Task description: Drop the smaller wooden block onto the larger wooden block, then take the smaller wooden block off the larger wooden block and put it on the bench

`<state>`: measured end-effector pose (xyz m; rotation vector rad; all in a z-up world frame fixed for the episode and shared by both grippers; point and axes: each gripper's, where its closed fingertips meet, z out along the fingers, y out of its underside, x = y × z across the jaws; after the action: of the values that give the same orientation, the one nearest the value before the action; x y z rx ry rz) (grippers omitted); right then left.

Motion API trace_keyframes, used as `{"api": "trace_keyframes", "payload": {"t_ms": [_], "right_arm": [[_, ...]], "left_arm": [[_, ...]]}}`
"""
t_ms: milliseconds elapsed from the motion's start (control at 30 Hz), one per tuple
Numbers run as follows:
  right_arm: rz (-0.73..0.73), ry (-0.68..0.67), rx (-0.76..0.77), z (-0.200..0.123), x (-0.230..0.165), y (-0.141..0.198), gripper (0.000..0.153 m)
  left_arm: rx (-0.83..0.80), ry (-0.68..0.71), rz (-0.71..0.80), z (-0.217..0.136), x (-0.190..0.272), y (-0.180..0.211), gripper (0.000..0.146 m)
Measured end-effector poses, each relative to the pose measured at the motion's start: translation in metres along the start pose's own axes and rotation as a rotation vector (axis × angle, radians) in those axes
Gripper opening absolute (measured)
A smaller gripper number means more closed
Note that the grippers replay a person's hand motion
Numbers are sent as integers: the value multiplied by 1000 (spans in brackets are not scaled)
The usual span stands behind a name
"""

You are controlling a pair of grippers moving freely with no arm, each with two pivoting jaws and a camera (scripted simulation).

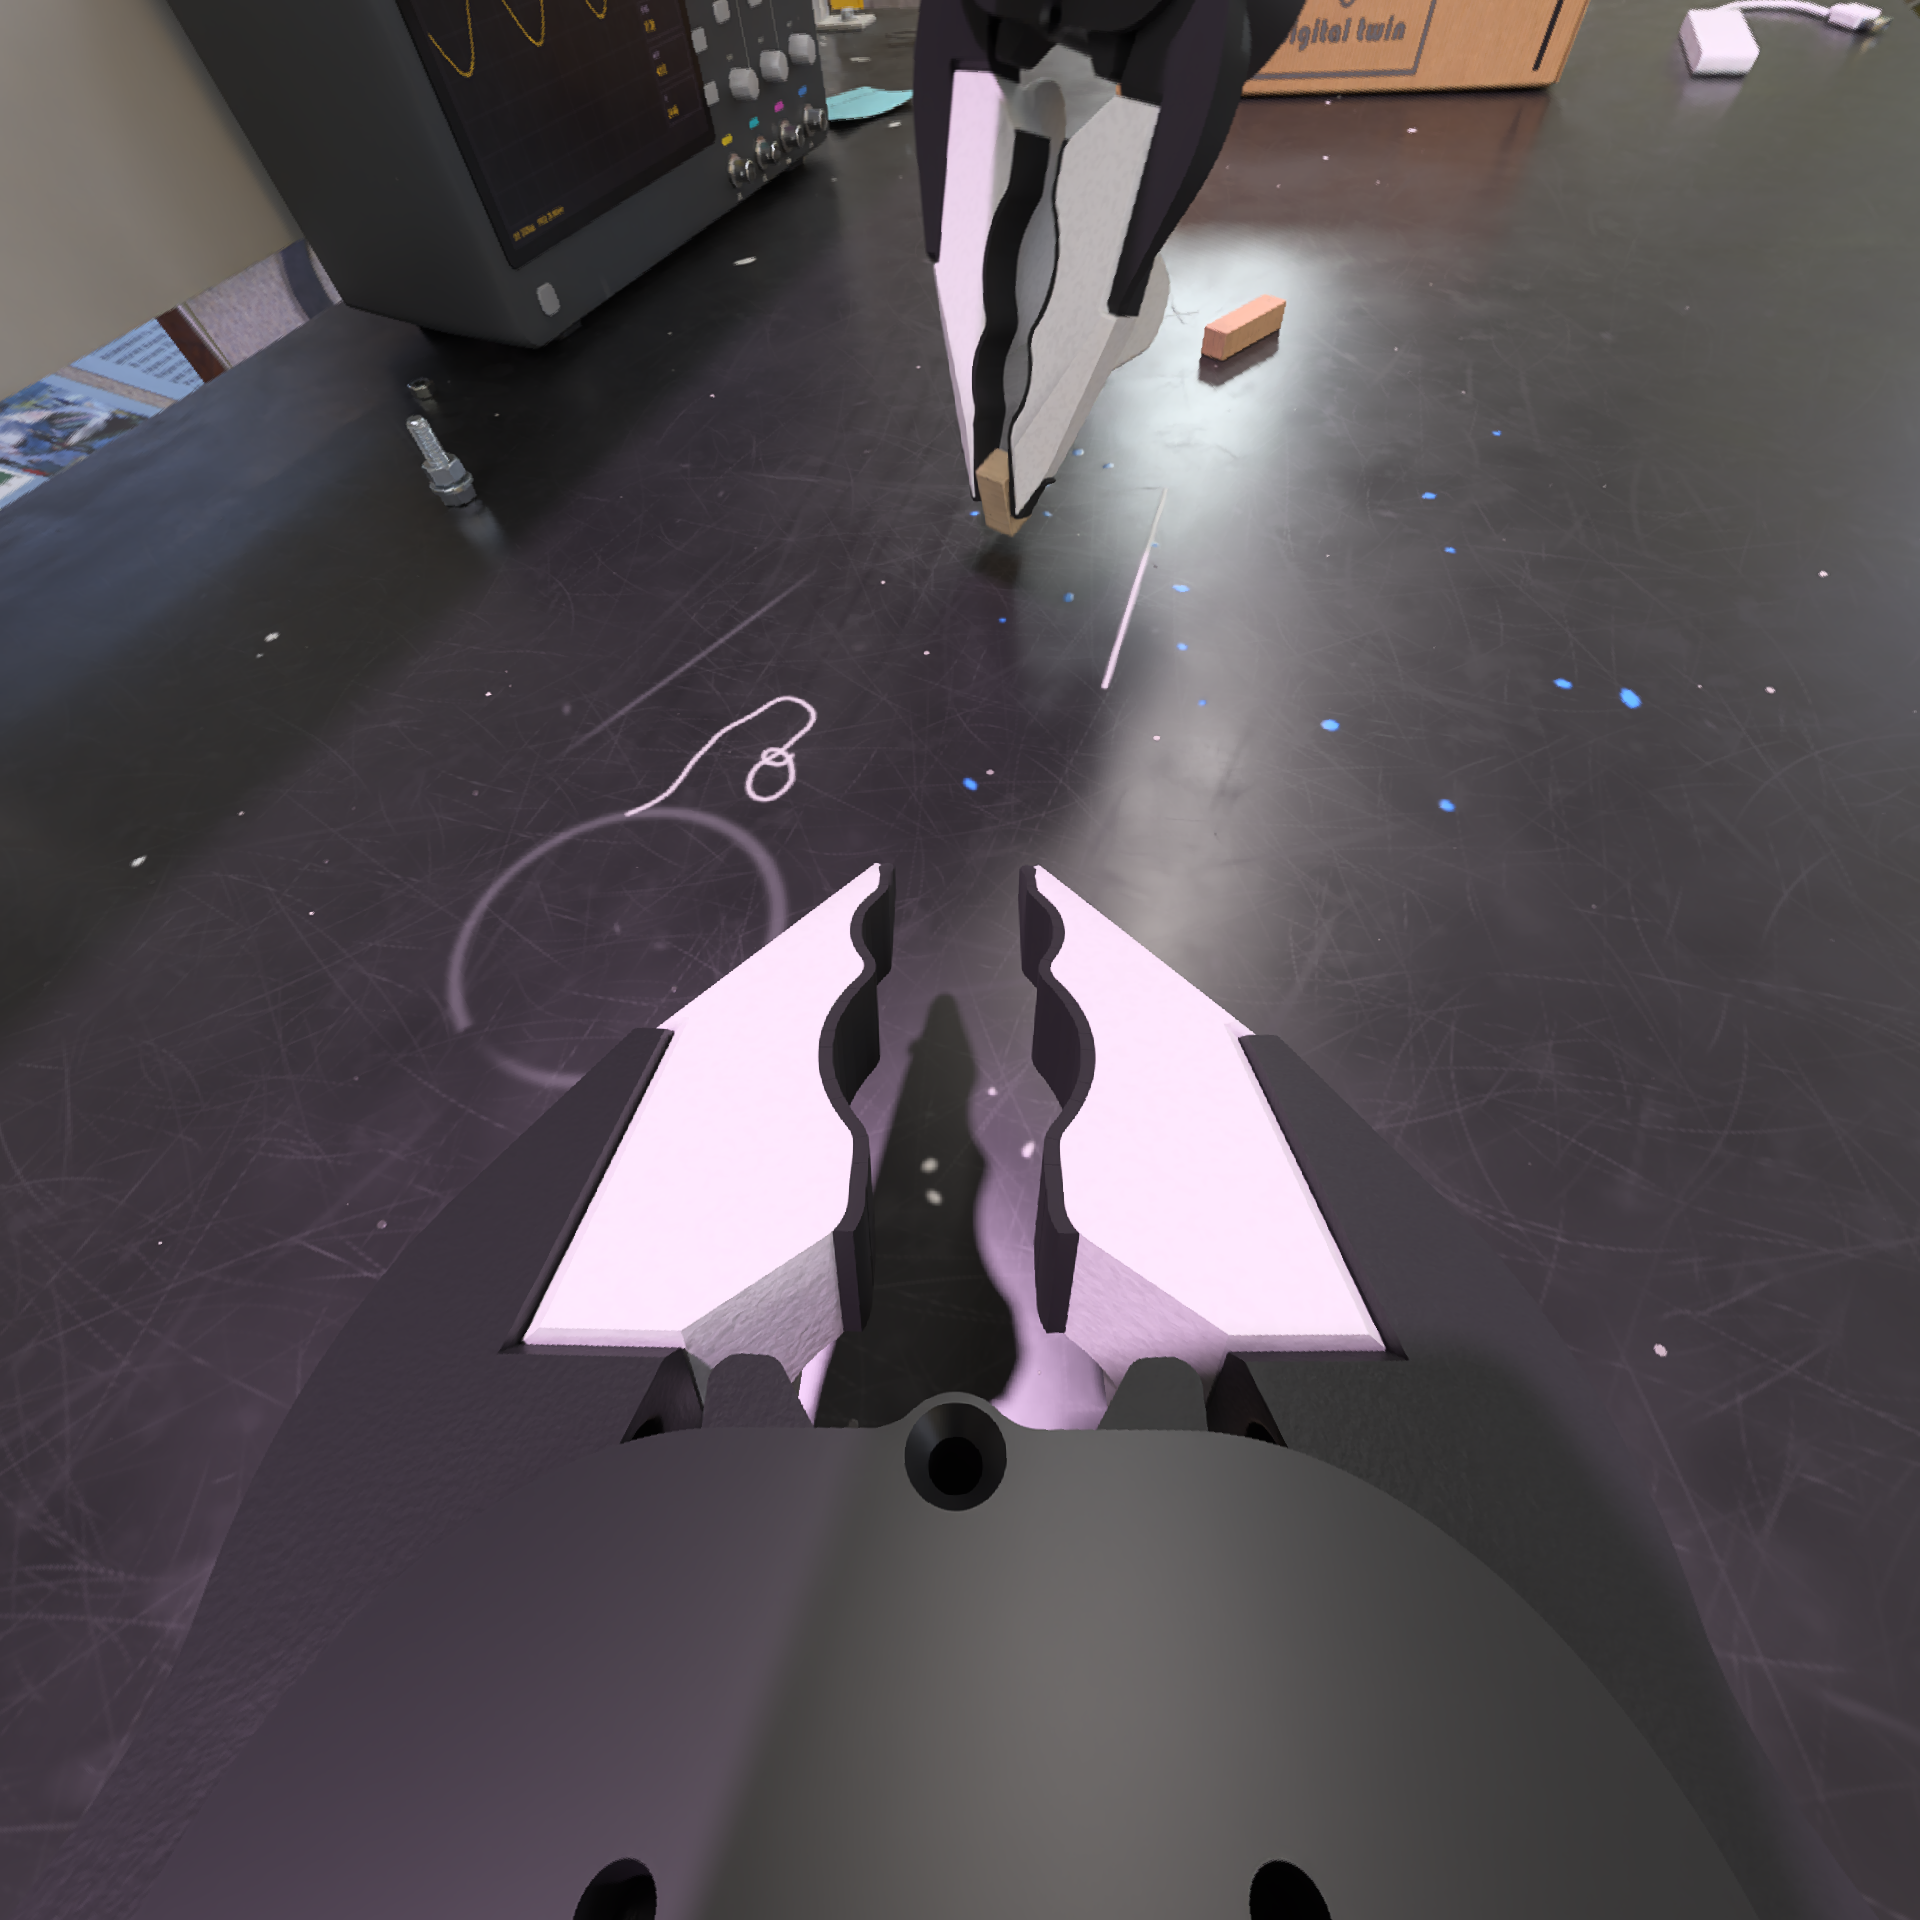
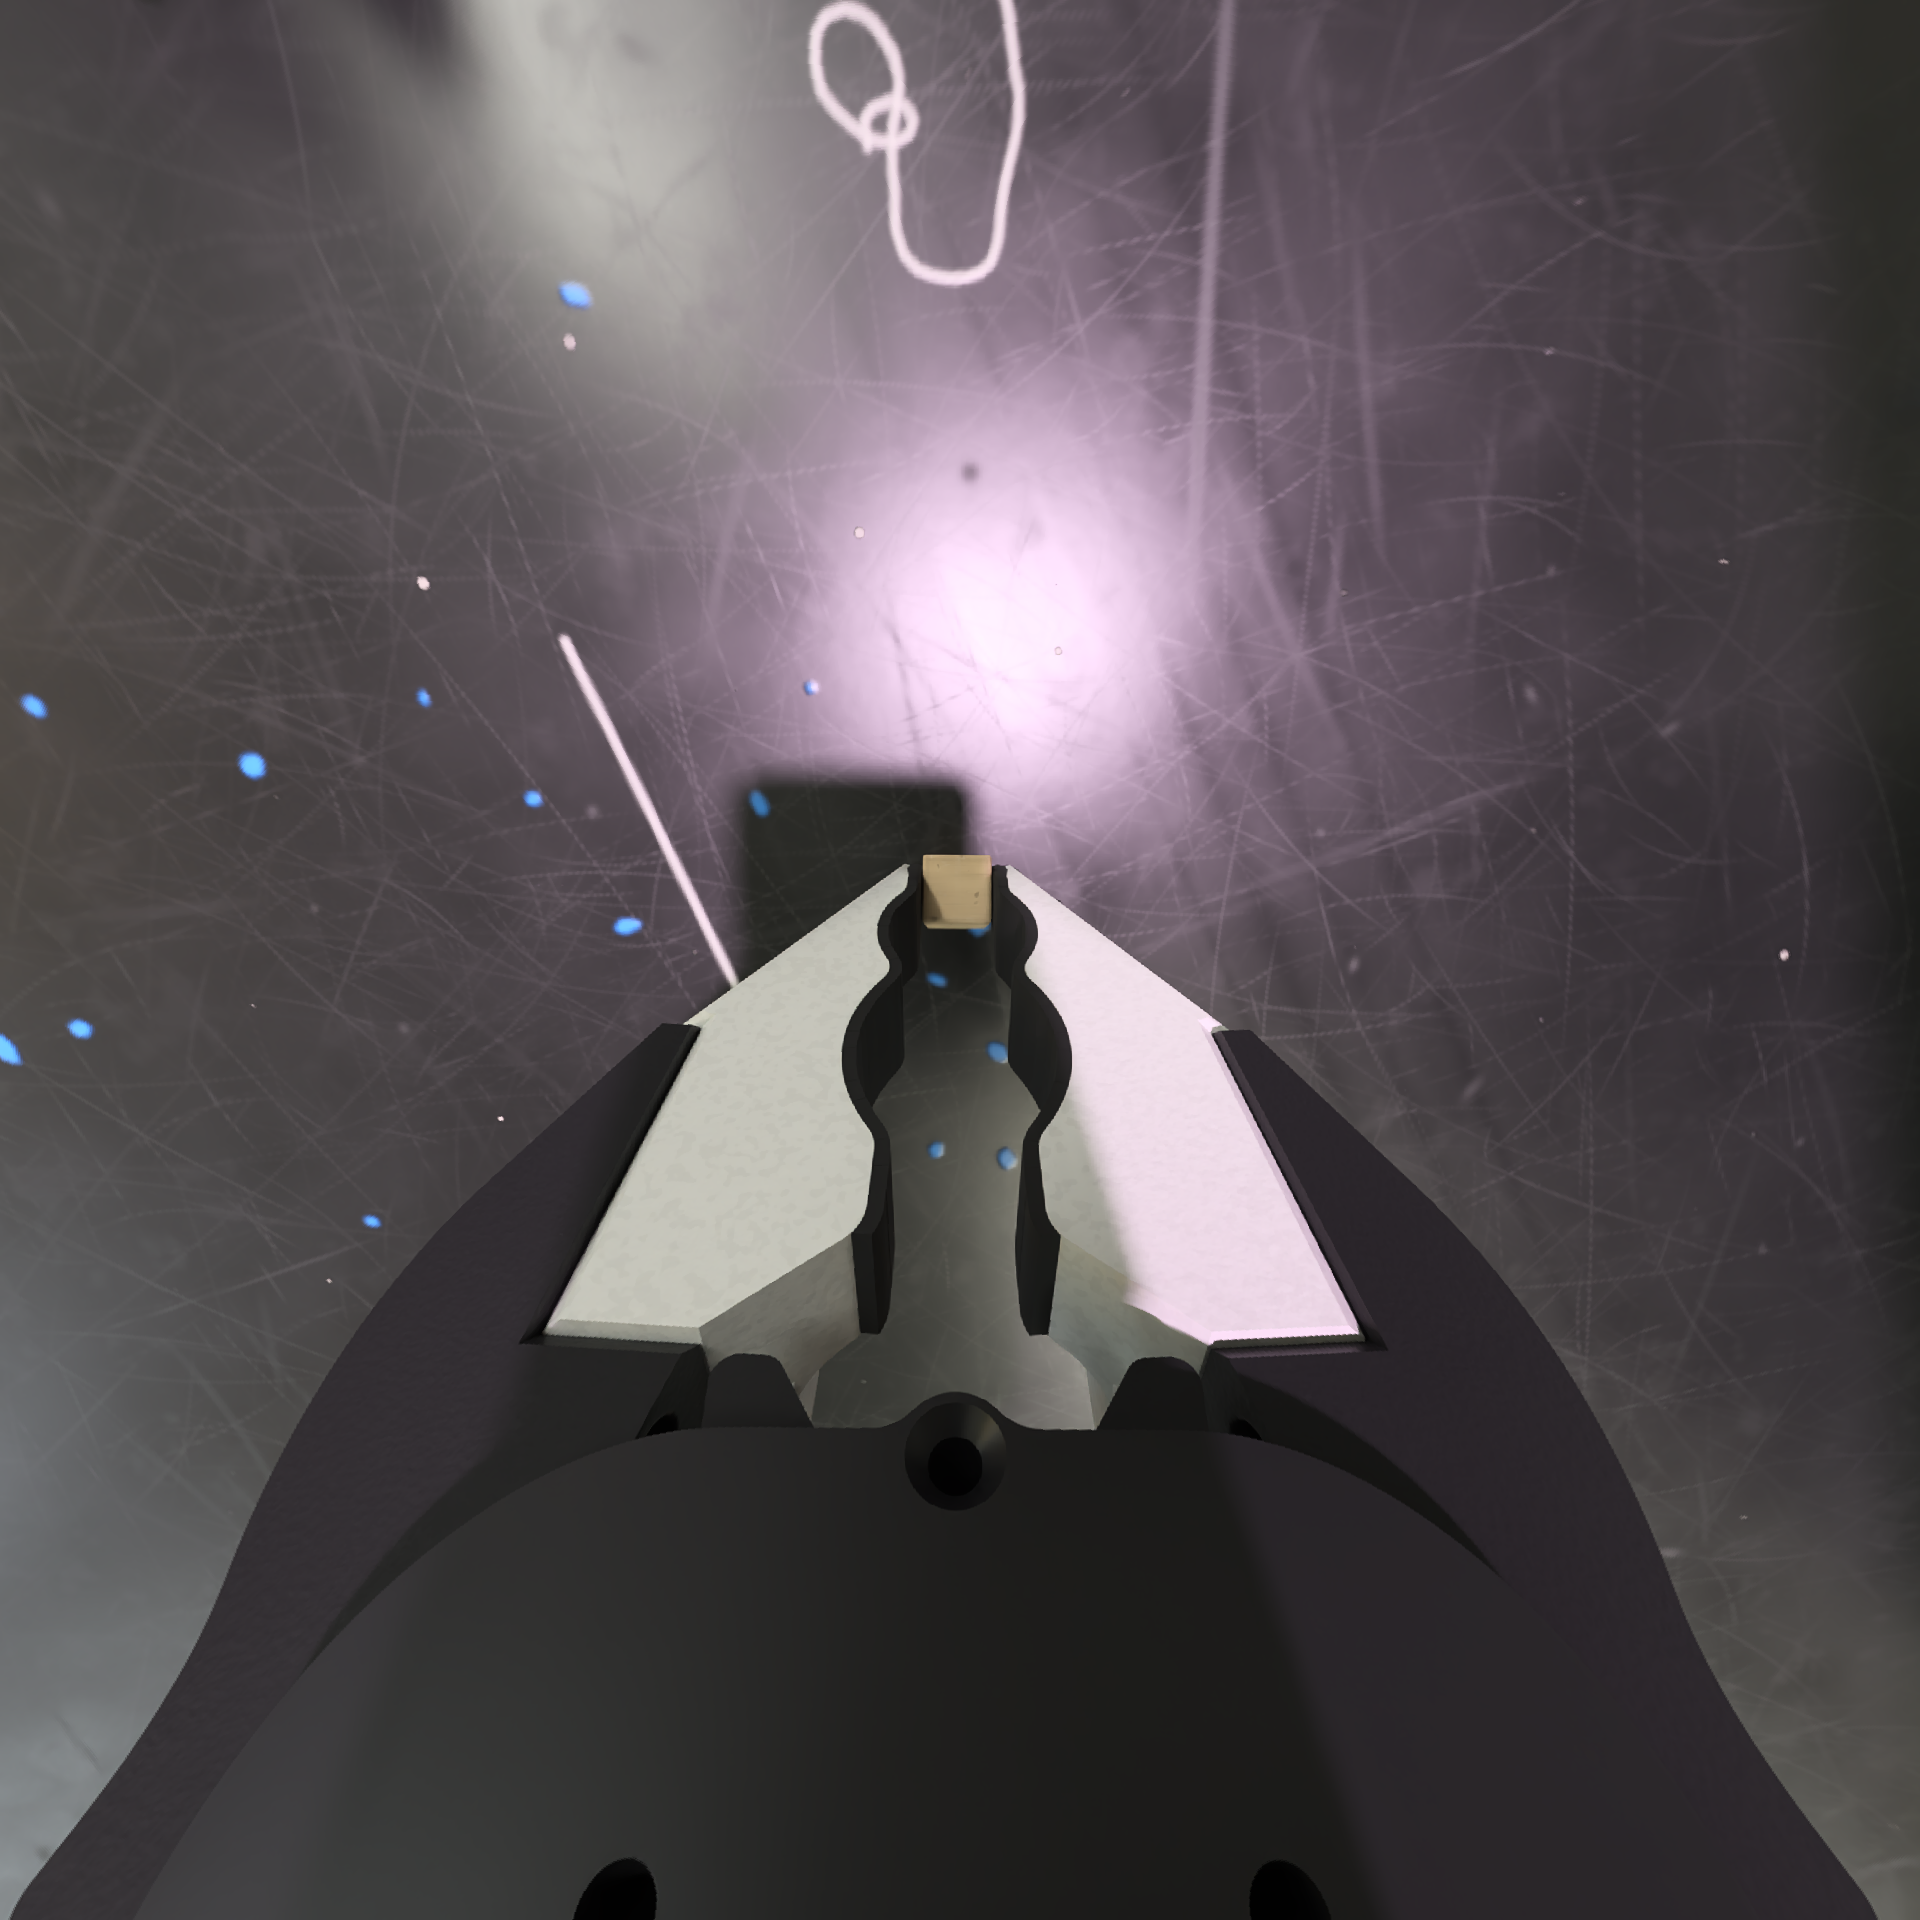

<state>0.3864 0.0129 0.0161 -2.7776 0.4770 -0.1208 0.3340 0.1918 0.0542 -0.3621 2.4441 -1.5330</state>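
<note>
Left wrist view: my left gripper [image 1: 956, 883] sits at lower centre, jaws parted with nothing between them, above the dark scratched bench [image 1: 1455, 1039]. At upper centre my right gripper [image 1: 1006, 499] points down, clamping the smaller wooden block [image 1: 995, 497] at its tips, just clear of the bench surface. The larger wooden block [image 1: 1243, 326] lies at upper right, well apart from it. An oscilloscope [image 1: 540, 145] occupies the upper left, a bolt [image 1: 441, 461] below it, a cardboard box [image 1: 1423, 42] at the top right.

Right wrist view: my right gripper [image 2: 957, 883] holds the smaller wooden block [image 2: 956, 891] between its fingertips at frame centre, over the bench [image 2: 1455, 727].
</note>
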Motion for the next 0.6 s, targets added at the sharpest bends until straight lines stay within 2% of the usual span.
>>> {"api": "trace_keyframes", "payload": {"t_ms": [100, 167, 233, 333, 367, 433, 500, 533, 600], "right_arm": [[52, 47, 103, -13, 4, -6, 16], [85, 185, 255, -34, 18, -20, 17], [100, 483, 563, -80, 37, -45, 16], [72, 834, 1143, -162, 32, -67, 14], [45, 881, 1245, -175, 26, -71, 20], [45, 857, 1270, -180, 21, -78, 42], [82, 808, 1230, -173, 20, -87, 89], [68, 780, 1220, -169, 16, -92, 103], [-3, 729, 1239, -165, 6, -102, 105]], "left_arm": [[12, -8, -24, 0, -4, -3, 31], [31, -25, -57, -1, -9, -6, 38], [66, -59, -100, -2, -17, -12, 46], [148, -116, -160, -6, -31, -24, 60], [177, -130, -177, -8, -35, -29, 63], [224, -148, -199, -12, -42, -36, 64], [246, -169, -206, -16, -48, -41, 64], [253, -186, -202, -18, -51, -43, 63], [269, -214, -173, -23, -54, -47, 63]]}}
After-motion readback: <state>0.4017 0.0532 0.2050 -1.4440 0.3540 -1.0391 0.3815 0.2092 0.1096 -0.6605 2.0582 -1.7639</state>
